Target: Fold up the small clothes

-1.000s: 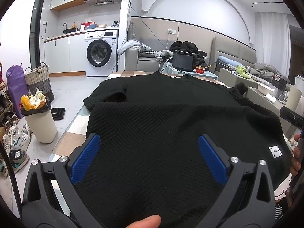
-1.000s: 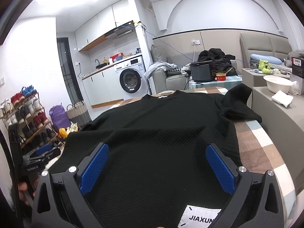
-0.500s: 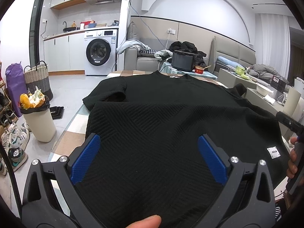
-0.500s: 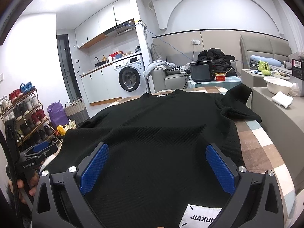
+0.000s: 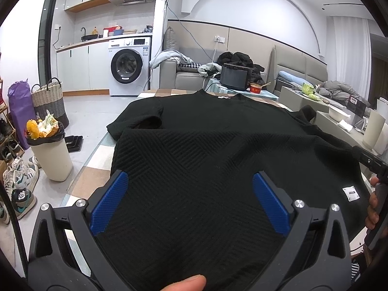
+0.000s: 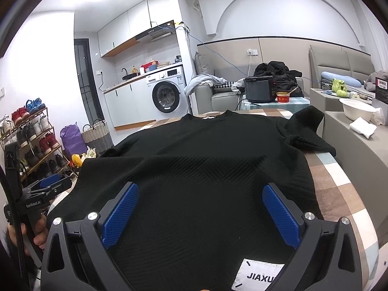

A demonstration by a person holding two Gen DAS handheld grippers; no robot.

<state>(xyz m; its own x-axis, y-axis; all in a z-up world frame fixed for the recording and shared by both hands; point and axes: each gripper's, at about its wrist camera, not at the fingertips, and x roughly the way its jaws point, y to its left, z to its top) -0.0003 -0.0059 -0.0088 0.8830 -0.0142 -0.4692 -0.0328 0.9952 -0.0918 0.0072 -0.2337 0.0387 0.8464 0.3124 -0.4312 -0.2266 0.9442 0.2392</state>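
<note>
A black short-sleeved textured top (image 5: pixel 206 145) (image 6: pixel 206 160) lies spread flat on a checked tablecloth, its collar at the far end and a white label (image 6: pixel 259 276) at the near hem. My left gripper (image 5: pixel 190 203) hovers open over the hem's left part, its blue pads (image 5: pixel 109 201) wide apart with nothing between them. My right gripper (image 6: pixel 200 213) is open too, over the hem's right part just behind the label. Each view catches the other gripper in a hand at the frame's edge.
The checked table (image 6: pixel 339 189) shows to the right of the top. On the floor at the left stand a full waste bin (image 5: pixel 49 150), shoes, a shoe rack (image 6: pixel 31 135) and a basket. A grey counter with a bowl (image 6: pixel 356 111) runs along the right; a sofa lies beyond.
Both grippers have dropped slightly toward the hem; the views shifted a little. The top lies as before and both grippers stay open.
</note>
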